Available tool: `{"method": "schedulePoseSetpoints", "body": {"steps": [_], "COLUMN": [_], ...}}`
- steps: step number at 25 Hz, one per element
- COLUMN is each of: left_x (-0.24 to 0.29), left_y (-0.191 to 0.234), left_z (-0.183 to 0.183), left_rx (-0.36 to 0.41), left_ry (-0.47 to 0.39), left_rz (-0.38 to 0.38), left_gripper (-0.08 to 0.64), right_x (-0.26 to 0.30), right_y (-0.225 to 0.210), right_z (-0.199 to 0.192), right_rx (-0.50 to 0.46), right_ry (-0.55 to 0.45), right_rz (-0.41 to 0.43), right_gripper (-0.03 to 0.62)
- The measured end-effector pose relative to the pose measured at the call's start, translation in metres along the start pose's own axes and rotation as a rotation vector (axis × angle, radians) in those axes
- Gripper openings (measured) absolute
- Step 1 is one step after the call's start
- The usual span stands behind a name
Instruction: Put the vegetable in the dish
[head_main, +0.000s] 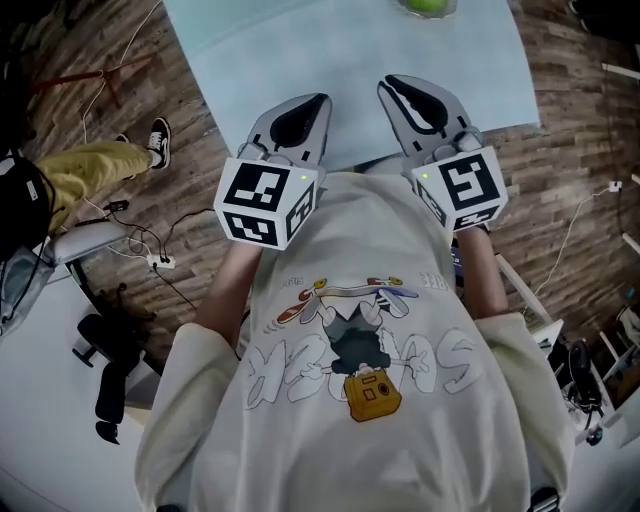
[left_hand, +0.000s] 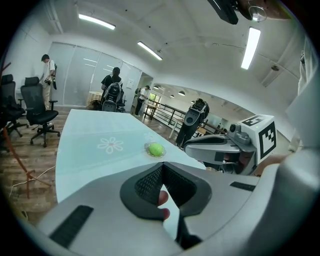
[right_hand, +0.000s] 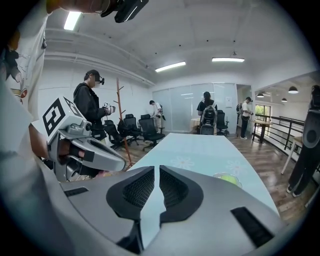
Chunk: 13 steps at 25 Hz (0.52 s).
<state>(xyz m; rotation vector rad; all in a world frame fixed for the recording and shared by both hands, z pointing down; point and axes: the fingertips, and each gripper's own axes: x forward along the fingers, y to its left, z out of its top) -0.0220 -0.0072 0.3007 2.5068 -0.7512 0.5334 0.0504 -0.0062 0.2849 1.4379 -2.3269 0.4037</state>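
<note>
A round green vegetable (head_main: 428, 5) lies in a small clear glass dish (head_main: 405, 8) at the far side of the pale blue table (head_main: 300, 50). From the left gripper view the vegetable (left_hand: 156, 149) shows just beyond the jaws; from the right gripper view it (right_hand: 229, 179) sits low at the right. Both grippers hover side by side over the table's near edge, close to the person's chest. My left gripper (head_main: 320, 100) (left_hand: 162, 165) is shut with nothing in it. My right gripper (head_main: 390, 82) (right_hand: 157, 169) has its jaws all but touching, a thin slit between them, and holds nothing.
Office chairs (left_hand: 37, 107) stand on the wood floor left of the table. Several people stand in the background, one (right_hand: 92, 107) with a headset. A coat stand (right_hand: 121, 115) is beside the table. Cables (head_main: 150, 255) and a person's leg (head_main: 100, 165) lie left of me.
</note>
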Motion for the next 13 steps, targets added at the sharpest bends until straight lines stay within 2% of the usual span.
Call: {"method": "schedulePoseSetpoints", "body": {"steps": [13], "left_x": [-0.017], "left_y": [-0.011], "left_z": [-0.003], "left_rx": [-0.007], "left_ry": [-0.017], "left_rz": [-0.025], "left_gripper": [0.006], "right_x": [-0.009], "right_y": [0.021], "right_z": [0.008], "right_rx": [0.018], "right_ry": [-0.022], "right_rz": [-0.034], "right_gripper": [0.043]}}
